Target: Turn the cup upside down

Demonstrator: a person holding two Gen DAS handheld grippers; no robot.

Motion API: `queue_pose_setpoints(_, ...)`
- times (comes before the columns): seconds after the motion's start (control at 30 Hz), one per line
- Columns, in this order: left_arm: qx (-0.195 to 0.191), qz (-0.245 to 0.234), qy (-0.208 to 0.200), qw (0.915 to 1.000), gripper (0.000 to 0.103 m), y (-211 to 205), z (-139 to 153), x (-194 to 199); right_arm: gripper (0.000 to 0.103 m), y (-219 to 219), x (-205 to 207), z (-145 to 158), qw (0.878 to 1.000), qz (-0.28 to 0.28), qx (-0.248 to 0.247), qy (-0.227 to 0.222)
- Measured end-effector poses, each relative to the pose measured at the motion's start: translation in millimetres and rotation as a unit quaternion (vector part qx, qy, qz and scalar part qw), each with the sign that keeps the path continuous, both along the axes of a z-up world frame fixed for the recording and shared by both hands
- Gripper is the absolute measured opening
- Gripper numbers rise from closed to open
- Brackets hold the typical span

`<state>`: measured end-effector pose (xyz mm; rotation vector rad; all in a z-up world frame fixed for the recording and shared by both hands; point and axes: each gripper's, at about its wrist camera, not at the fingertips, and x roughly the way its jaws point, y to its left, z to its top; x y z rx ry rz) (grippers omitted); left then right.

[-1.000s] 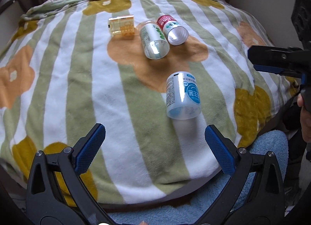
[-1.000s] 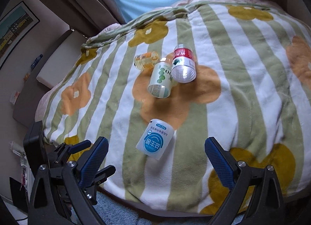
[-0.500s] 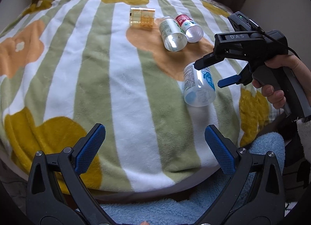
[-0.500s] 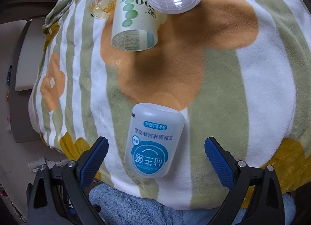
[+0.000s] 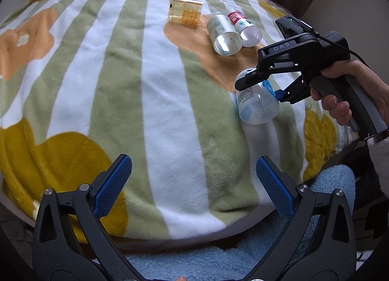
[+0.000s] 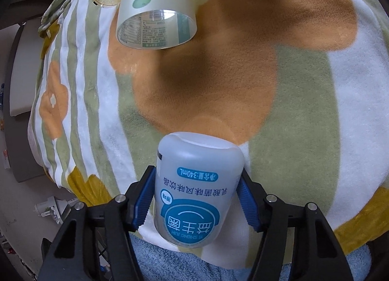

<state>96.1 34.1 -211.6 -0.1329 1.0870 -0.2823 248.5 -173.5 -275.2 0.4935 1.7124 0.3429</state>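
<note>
A translucent white cup with a blue label [image 6: 197,191] lies on its side on the striped blanket [image 6: 279,135]. My right gripper [image 6: 198,193] is closed around its body, blue pads touching both sides. It also shows in the left wrist view [image 5: 257,103], with the right gripper [image 5: 261,84] on it. My left gripper [image 5: 192,183] is open and empty over the blanket's near edge, well left of the cup.
Three more cups lie on their sides farther back: a green-label one [image 6: 155,13], a red-label one [image 5: 243,27] and an amber one [image 5: 186,11]. A light blue towel [image 5: 218,259] lies beneath the near edge. A wall and curtain are at right.
My right gripper moved forward and closed its jaws onto the blue-label cup. The left gripper shifted a little left and stayed open.
</note>
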Motion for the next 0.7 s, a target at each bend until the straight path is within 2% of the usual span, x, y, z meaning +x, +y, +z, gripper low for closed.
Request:
queue_pose_setpoints(0.17, -0.006, 0.003, -0.006, 1.0, 0.102, 1.2, -2.7, -0.4, 0.058, 2.3, -0.8, 14.3, 0.999, 0.003, 0.0, -0.049)
queue_pose_setpoints(0.23, -0.012, 0.005, -0.01, 0.9999, 0.102, 2.3, -4.6, -1.7, 0.058, 4.2, -2.3, 23.8, 0.996, 0.007, 0.007, -0.093)
queue_pose_setpoints(0.3, -0.013, 0.011, -0.017, 0.9997, 0.102, 3.5, -7.1, -3.3, 0.058, 6.8, -6.1, 34.0, 0.988, 0.015, -0.007, -0.155)
queue_pose_setpoints(0.37, -0.013, 0.02, -0.025, 0.9994, 0.102, 5.1, -10.4, -5.0, 0.058, 11.5, -13.2, 42.3, 0.973, 0.027, -0.027, -0.229)
queue_pose_setpoints(0.47, -0.008, 0.03, -0.041, 0.9987, 0.102, 6.0, -15.9, -7.1, 0.058, 14.7, -27.0, 45.9, 0.942, 0.026, -0.054, -0.329)
queue_pose_setpoints(0.57, -0.009, 0.038, -0.053, 0.9978, 0.102, 6.8, -20.5, -9.7, 0.058, 26.0, -43.2, 45.0, 0.903, 0.04, -0.09, -0.419)
queue_pose_setpoints(0.63, -0.008, 0.045, -0.061, 0.9971, 0.102, 8.4, -20.8, -10.3, 0.058, 34.7, -52.5, 43.3, 0.878, 0.053, -0.115, -0.462)
queue_pose_setpoints(0.7, -0.012, 0.054, -0.066, 0.9963, 0.102, 11.6, -21.1, -9.8, 0.058, 39.3, -56.3, 40.9, 0.862, 0.056, -0.136, -0.486)
